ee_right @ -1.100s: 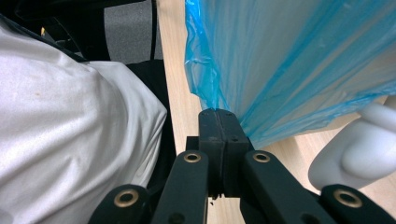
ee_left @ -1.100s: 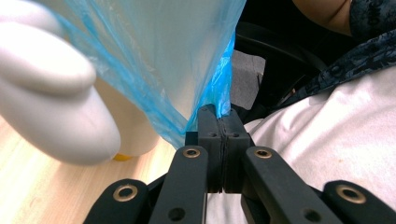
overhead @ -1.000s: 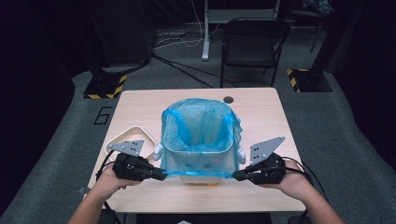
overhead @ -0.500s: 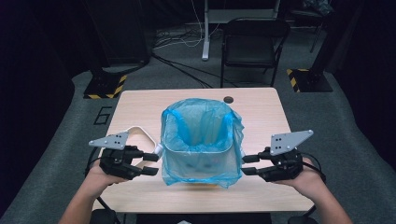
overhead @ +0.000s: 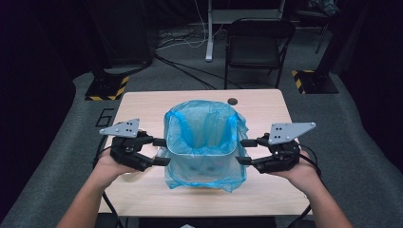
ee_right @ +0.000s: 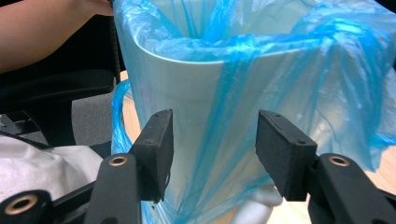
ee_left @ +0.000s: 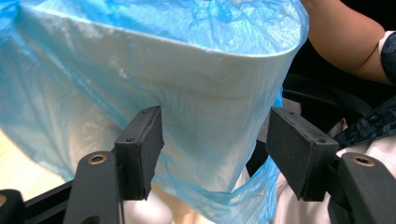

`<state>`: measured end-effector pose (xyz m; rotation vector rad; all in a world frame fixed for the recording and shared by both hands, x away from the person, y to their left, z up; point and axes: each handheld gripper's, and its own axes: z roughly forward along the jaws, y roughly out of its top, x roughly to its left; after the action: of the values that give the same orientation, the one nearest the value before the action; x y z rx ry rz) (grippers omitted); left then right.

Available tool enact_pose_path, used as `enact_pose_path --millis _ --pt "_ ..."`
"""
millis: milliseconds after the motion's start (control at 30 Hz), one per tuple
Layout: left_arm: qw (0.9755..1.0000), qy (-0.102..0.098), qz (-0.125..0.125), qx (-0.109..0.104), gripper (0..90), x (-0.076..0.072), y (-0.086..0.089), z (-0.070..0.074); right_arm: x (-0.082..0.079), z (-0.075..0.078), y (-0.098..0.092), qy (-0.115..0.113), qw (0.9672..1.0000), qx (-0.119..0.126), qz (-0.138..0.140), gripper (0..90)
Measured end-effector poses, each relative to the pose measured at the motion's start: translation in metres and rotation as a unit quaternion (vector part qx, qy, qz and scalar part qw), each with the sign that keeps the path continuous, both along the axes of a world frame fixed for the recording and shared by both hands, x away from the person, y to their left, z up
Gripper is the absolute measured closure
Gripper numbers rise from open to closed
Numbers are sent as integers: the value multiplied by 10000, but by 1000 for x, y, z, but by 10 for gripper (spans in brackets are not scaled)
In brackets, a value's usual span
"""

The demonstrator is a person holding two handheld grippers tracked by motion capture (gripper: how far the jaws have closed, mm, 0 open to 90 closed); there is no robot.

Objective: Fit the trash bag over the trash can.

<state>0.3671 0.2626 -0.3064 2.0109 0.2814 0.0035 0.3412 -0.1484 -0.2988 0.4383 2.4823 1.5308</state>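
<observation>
Two tongs flank the white bin [overhead: 202,159] lined with a blue bag [overhead: 204,128] at mid-counter [overhead: 142,102]. The left tongs [overhead: 160,152] and right tongs [overhead: 243,152] have just been opening, jaws apart, apparently clear of the plastic hanging down the bin's sides.

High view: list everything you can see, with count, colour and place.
Bin: one, white, middle of the table.
Bag: one, blue, lining the bin, folded over its rim and hanging down the outside.
Table: one, light wood, centre.
Round hole: one, dark, far edge of the table.
Chair: one, black, behind the table.
Left gripper: one, black, left of the bin, fingers just opened, nothing between them.
Right gripper: one, black, right of the bin, fingers likewise just opened and empty.
</observation>
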Motion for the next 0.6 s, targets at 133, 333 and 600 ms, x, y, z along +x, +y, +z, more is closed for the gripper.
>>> enact_pose_path --millis 133,333,600 --pt "10000 -33 -11 -58 505 -1 0 3 -2 1 3 3 10000 47 62 559" --pt "9998 29 17 -206 752 -2 8 2 -3 -2 3 36 9999 121 77 778" --pt "9993 141 -360 -23 896 -9 2 -12 -10 -7 8 62 9993 -91 370 900"
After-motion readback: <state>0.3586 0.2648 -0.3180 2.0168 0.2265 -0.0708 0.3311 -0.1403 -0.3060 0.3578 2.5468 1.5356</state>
